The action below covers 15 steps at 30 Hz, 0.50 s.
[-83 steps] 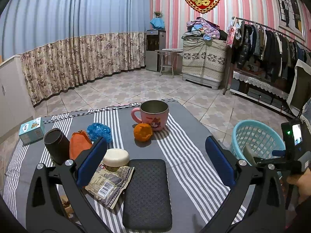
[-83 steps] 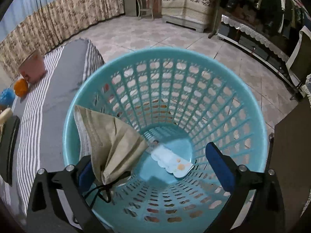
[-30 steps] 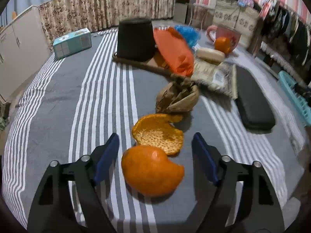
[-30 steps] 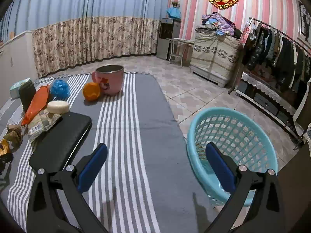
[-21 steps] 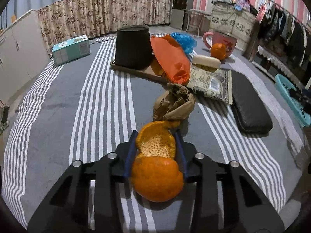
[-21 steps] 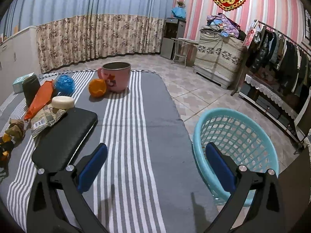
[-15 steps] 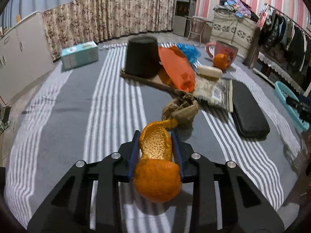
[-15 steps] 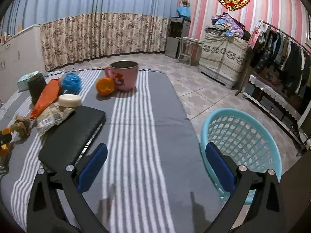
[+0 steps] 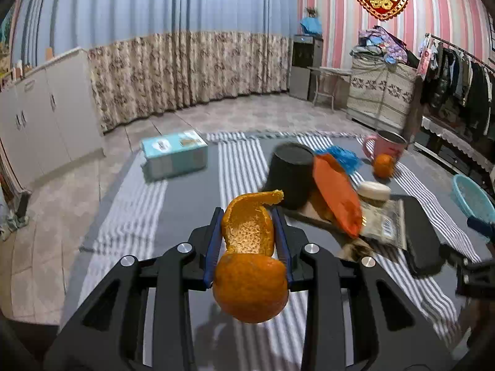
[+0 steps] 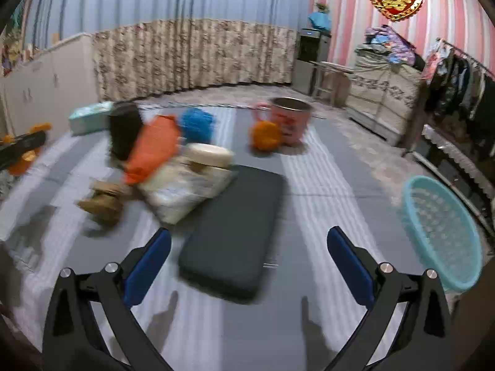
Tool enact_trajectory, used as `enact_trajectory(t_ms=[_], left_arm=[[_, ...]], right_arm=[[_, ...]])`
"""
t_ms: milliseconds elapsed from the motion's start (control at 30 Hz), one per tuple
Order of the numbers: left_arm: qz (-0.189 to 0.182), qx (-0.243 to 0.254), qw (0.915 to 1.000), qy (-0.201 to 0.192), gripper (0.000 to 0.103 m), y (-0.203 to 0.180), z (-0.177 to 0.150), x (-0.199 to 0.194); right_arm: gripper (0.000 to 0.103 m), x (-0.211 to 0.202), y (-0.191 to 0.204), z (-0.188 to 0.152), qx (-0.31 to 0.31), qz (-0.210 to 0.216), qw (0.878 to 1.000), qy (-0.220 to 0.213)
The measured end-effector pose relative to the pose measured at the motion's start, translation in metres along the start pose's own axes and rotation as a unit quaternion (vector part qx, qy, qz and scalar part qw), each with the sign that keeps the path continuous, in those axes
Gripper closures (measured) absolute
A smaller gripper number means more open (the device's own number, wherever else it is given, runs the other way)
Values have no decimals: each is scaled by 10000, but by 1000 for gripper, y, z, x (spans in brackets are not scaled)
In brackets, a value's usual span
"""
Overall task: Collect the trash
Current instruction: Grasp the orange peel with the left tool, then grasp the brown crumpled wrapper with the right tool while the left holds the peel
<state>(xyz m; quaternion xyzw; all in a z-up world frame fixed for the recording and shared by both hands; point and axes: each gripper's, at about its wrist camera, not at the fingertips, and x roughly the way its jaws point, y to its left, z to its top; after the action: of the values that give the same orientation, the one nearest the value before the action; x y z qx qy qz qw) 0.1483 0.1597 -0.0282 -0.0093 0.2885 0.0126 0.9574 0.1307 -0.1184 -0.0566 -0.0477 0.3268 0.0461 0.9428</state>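
Left gripper [image 9: 249,238] first: my blue-padded fingers are clamped on the curled orange mandarin peel [image 9: 249,266], pads pressing its pithy upper flap from both sides while the rounded shell bulges out toward the camera. I've got it pinched at the thin, folded part because that's where the peel squashes flat enough to bite; the domed half would likely slip. It hangs clear above the grey striped cloth [image 9: 238,160] covering the table, so nothing drags.

Right gripper [image 10: 249,258] now: jaws spread wide, nothing between them, hovering over the near edge of the cloth just past the flat black rectangular pad [image 10: 235,232]. I judge it's free to take the next scrap.

Pale blue plastic mesh basket [image 10: 441,232] sits off the cloth's right edge, on the floor side. That's where this peel belongs, I reckon, so a carry across the table is what's needed.

More rubbish waits mid-cloth: a crumpled brown paper wad [image 10: 103,199], an orange plastic wrapper [image 10: 153,151] leaning on a black cup [image 10: 123,134], and a printed foil packet [image 10: 185,185] under a round cream lid [image 10: 210,154]. They're heaped tight together, so picking one cleanly will take care. Pink mug [image 10: 289,122] and whole mandarin [image 10: 266,134] near the far edge look like keepers.
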Motion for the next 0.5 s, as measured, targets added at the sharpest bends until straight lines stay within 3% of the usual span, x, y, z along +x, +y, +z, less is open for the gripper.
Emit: enact_trajectory(t_ms=[100,367,500], left_arm=[[0,-31,9999,-150,72,12,4,1],[70,-152,9997,-192,72,37,1,11],[113,-254,9995,-144,72,50,-2,16]], right_arm=[[4,4,32,3,29,247,9997,44],[6,20,86,9,-80,432,9989,185],[19,30,103,14,-191,495,9981,324]])
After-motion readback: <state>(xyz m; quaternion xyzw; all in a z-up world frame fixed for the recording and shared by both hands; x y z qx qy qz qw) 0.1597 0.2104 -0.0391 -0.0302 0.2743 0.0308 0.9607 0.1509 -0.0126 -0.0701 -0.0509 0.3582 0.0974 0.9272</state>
